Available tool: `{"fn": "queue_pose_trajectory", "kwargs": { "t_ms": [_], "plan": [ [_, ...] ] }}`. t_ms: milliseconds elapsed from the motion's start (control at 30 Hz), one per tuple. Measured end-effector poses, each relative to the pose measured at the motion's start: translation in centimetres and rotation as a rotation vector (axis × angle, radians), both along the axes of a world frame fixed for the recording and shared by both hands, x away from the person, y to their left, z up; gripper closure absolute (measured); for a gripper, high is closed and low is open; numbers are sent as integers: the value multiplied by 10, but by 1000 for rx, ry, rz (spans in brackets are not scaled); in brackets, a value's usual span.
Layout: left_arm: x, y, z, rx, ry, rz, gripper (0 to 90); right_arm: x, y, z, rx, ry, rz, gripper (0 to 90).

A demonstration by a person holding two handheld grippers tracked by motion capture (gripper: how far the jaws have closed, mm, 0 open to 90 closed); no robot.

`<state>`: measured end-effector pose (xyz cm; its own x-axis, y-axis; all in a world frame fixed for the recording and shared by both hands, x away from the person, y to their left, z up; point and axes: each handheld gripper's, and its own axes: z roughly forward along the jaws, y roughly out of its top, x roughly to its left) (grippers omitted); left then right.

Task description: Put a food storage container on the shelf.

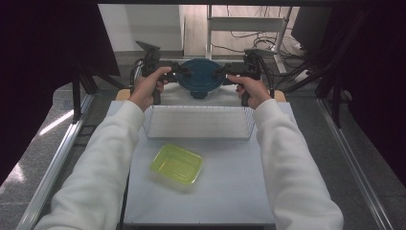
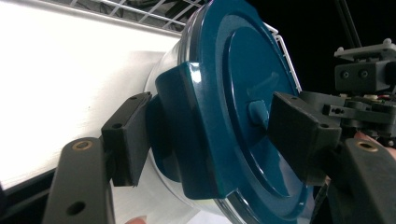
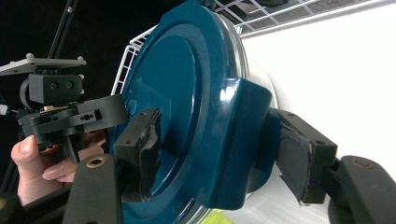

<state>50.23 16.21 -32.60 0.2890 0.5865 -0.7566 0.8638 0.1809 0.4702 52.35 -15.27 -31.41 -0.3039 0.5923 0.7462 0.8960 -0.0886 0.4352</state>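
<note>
Both grippers clamp the lidded container

Left gripper [image 1: 178,72] and right gripper [image 1: 225,73] grasp opposite latches of the blue-lidded container [image 1: 200,76], steadying it beyond the wire basket [image 1: 198,122].

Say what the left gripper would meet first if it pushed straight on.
The left gripper already has the blue lid's side clip between its jaws, so it would press into the container itself, probably towards the right gripper beyond.
</note>
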Motion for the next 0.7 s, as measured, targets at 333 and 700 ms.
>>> {"fn": "queue_pose_trajectory", "kwargs": {
  "t_ms": [333, 700],
  "plan": [
    [-3, -7, 0, 37, -63, 30, 267, -1, 3, -3, 2, -45, -24, 295],
    [-40, 4, 17, 65, -205, 72, 165, -32, 6, 22, -200, -293, -43, 51]
  ]
}}
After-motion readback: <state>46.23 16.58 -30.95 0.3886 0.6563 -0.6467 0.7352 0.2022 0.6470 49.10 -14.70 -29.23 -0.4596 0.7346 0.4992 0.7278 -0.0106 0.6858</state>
